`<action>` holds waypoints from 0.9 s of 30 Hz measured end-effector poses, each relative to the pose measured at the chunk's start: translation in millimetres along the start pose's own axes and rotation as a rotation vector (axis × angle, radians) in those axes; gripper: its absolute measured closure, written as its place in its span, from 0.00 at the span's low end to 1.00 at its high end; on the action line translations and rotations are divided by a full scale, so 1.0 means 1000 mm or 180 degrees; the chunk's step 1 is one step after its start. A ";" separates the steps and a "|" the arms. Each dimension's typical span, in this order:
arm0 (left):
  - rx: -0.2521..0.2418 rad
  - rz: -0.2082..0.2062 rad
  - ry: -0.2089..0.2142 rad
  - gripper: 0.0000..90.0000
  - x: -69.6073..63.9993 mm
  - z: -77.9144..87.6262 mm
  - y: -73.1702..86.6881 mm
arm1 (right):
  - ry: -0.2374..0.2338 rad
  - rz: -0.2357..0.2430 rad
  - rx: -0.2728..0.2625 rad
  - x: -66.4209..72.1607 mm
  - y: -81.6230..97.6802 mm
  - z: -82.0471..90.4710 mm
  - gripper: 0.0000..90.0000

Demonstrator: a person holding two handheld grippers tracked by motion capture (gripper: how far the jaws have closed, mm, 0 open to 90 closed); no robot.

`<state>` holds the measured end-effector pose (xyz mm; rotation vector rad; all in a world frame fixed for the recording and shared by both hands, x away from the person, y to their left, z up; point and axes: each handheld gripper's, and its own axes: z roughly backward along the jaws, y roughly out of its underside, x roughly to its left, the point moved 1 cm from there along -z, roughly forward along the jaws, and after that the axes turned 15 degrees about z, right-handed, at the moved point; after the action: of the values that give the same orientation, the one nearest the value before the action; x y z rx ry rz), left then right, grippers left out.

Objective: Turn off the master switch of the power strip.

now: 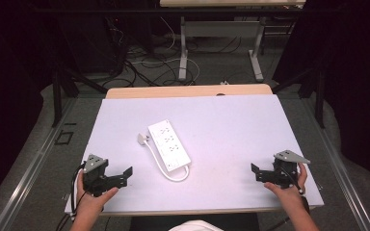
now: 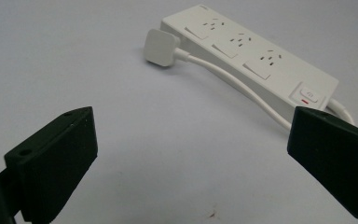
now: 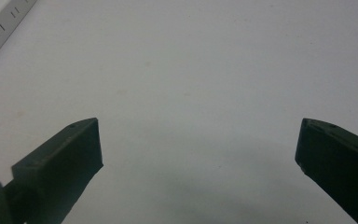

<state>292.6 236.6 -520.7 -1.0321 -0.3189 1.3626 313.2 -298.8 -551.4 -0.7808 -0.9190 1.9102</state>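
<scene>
Centrally on the white counter a white power strip is laid at an angle, its 3 sockets facing up and its switch at the near end. Its cord is looped from that near end back along the strip's left side, so the plug is left flat just beside the far end, unplugged and free to be picked up. The left gripper is held low near the front edge, pointed toward the strip, fingers spread wide with nothing between them. The right gripper is kept well apart at the right, fingers likewise parted and empty, over bare counter. Judging by its aim, the left gripper seems readied for the plug or cord.
</scene>
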 end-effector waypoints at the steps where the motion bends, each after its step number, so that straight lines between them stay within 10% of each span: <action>1: 0.0025 0.0007 0.0026 0.02 -0.002 -0.001 0.000 | 0.0003 -0.0007 0.0000 0.000 0.000 0.000 0.00; 27: 0.0081 -0.0193 0.0320 0.04 -0.050 -0.018 -0.025 | 0.0031 0.0027 0.0013 0.000 0.002 -0.002 0.03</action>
<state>309.6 186.8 -493.6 -1.0578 -0.2555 1.2531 314.2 -298.4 -554.1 -0.7920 -0.9069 1.9136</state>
